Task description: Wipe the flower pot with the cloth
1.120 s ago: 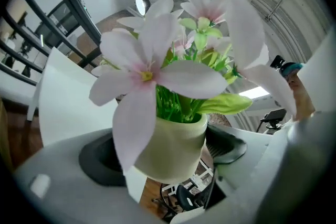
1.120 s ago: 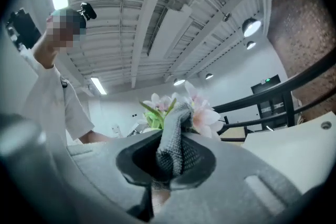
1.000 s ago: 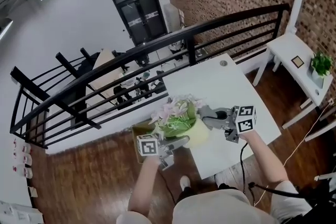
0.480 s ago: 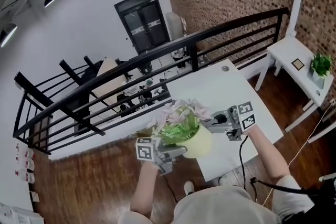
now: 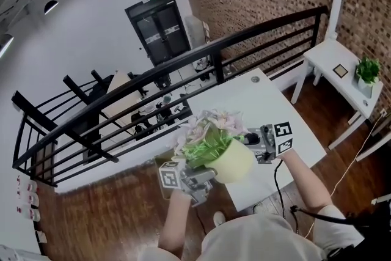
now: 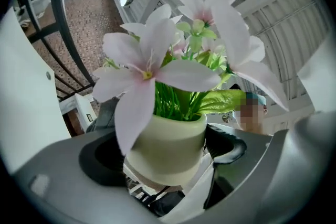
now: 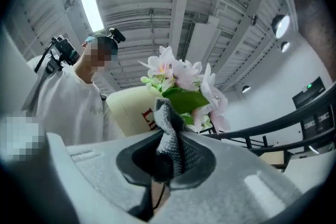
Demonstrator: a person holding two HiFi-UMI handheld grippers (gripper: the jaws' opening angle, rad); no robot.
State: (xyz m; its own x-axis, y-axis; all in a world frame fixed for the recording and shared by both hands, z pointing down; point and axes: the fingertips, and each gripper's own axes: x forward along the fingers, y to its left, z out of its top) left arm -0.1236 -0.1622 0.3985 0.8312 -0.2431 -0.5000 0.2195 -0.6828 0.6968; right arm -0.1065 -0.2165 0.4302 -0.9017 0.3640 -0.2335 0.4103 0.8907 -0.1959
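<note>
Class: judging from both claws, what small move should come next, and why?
Probably ease the right claw in until its pinched cloth presses the flower pot. The left claw grips the pot clear of the table, and the cloth sits close by; contact isn't clear.

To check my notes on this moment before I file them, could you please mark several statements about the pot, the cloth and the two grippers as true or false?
1. The left gripper is clamped on the flower pot. True.
2. The right gripper holds nothing. False: its jaws pinch a grey cloth.
3. The flowers in the pot are pale pink. True.
4. The table is black. False: the table is white.
5. The pot's side carries red lettering. True.
</note>
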